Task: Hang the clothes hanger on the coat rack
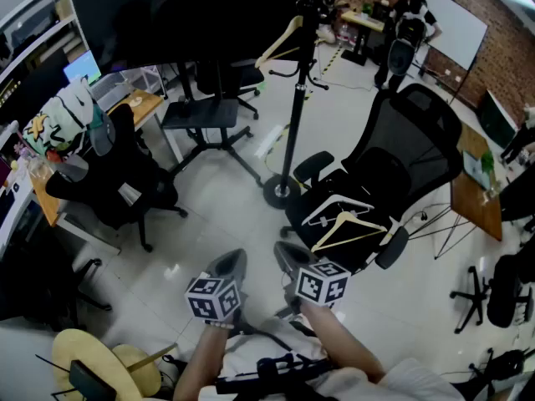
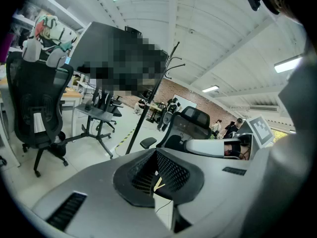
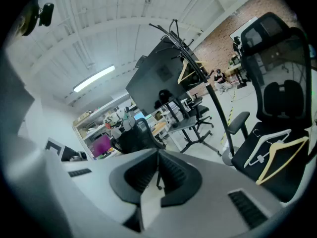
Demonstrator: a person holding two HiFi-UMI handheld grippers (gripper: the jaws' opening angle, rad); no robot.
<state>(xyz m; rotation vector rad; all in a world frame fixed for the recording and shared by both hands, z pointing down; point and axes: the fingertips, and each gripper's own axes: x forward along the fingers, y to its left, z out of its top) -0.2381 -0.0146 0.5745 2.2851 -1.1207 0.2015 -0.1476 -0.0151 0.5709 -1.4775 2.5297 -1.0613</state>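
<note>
Hanger [image 1: 343,222] of pale wood lies flat on black chair [image 1: 418,132].

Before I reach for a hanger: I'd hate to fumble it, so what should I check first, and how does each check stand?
1. Grippers free: ok. The left gripper and right gripper hold nothing.
2. Jaws open to grasp: not ok. Both are shut.
3. Hanger available: ok. A wooden hanger and a white hanger lie on the chair.
4. Hangers apart: not ok. They overlap.
5. Free hook on the coat rack: ok. It carries one hung hanger; other hooks are bare.
</note>
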